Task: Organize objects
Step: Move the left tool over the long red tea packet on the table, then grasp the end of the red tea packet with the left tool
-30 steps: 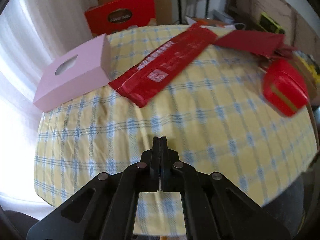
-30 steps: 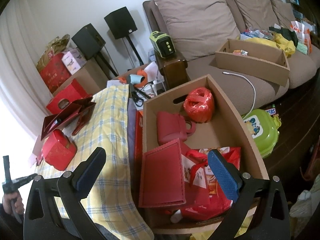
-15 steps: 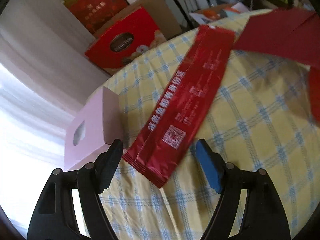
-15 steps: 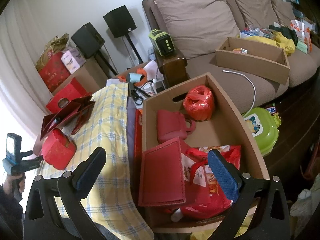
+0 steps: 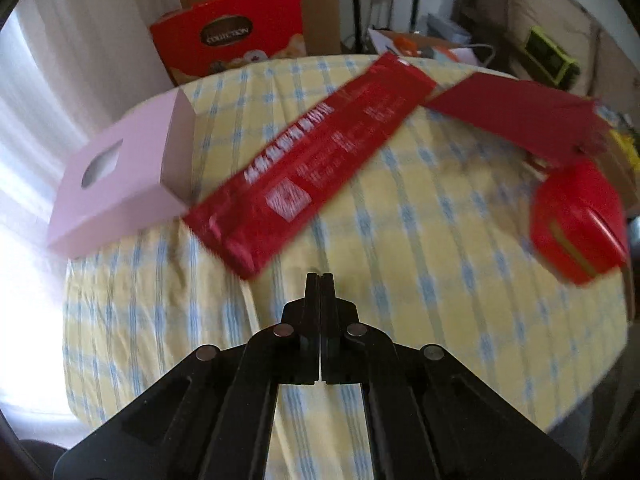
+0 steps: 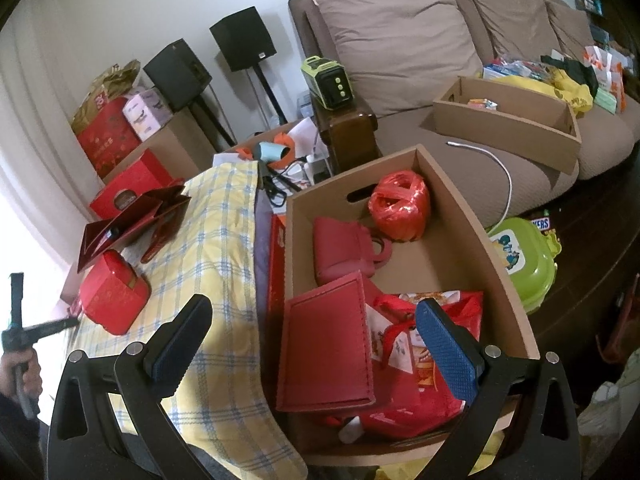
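Left gripper [image 5: 320, 280] fingers have just been closing, now shut, empty. Red packet [image 5: 316, 160] lies just ahead on the table [image 5: 400, 240]: probably light, limp, slippery; grip near end. Right gripper [image 6: 312, 328] open, empty.

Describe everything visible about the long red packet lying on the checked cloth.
The long red packet is a flat, glossy, foil-like sleeve with crimped ends, white print and a white square code near its close end. It lies diagonally on the yellow-and-blue checked cloth. Its near end lies against the pink box; its far end meets the dark red folded card. Nothing grips it. The print is too blurred to read.
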Action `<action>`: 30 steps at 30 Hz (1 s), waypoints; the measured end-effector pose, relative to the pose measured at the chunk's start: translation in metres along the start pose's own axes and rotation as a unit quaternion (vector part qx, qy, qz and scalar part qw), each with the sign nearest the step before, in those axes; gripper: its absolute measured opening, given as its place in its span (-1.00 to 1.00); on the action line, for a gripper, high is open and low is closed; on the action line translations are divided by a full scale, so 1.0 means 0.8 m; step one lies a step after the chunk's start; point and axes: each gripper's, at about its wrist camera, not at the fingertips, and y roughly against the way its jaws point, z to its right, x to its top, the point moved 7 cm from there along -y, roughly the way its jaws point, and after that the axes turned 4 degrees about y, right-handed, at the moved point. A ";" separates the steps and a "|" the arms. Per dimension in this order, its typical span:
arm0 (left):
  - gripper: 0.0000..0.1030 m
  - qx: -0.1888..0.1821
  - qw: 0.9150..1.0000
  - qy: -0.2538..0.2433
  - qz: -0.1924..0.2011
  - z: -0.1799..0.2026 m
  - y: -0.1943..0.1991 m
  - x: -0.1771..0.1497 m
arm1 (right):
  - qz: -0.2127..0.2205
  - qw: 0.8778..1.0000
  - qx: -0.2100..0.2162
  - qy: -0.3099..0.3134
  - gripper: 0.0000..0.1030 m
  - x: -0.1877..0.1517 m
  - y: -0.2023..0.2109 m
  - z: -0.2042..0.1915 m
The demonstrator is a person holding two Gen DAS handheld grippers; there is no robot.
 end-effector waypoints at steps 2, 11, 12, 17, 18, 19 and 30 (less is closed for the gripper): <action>-0.98 0.016 1.000 -0.018 0.012 -0.001 0.011 -0.002 | 0.000 1.000 0.000 -0.004 0.99 0.000 0.000 0.002; 0.24 -0.013 0.998 0.063 0.016 -0.055 -0.012 0.020 | -0.004 1.000 -0.006 -0.001 0.99 -0.003 -0.002 0.003; 0.35 -0.029 0.997 0.075 0.019 -0.056 -0.014 0.024 | -0.005 1.000 -0.006 -0.002 0.99 -0.003 -0.003 0.003; 0.36 -0.025 0.990 0.141 0.017 -0.077 -0.038 0.037 | -0.009 1.000 -0.008 -0.002 0.99 -0.004 -0.005 0.005; 0.25 -0.026 0.988 0.149 0.027 -0.079 -0.037 0.038 | -0.010 1.000 -0.009 -0.001 0.99 -0.005 -0.005 0.005; 0.10 -0.024 0.987 0.158 0.032 -0.080 -0.036 0.037 | -0.011 1.000 -0.010 0.000 0.99 -0.006 -0.006 0.005; -0.97 -0.069 0.978 0.195 0.035 -0.084 -0.020 0.009 | -0.024 1.000 -0.014 0.012 0.99 -0.012 -0.014 -0.002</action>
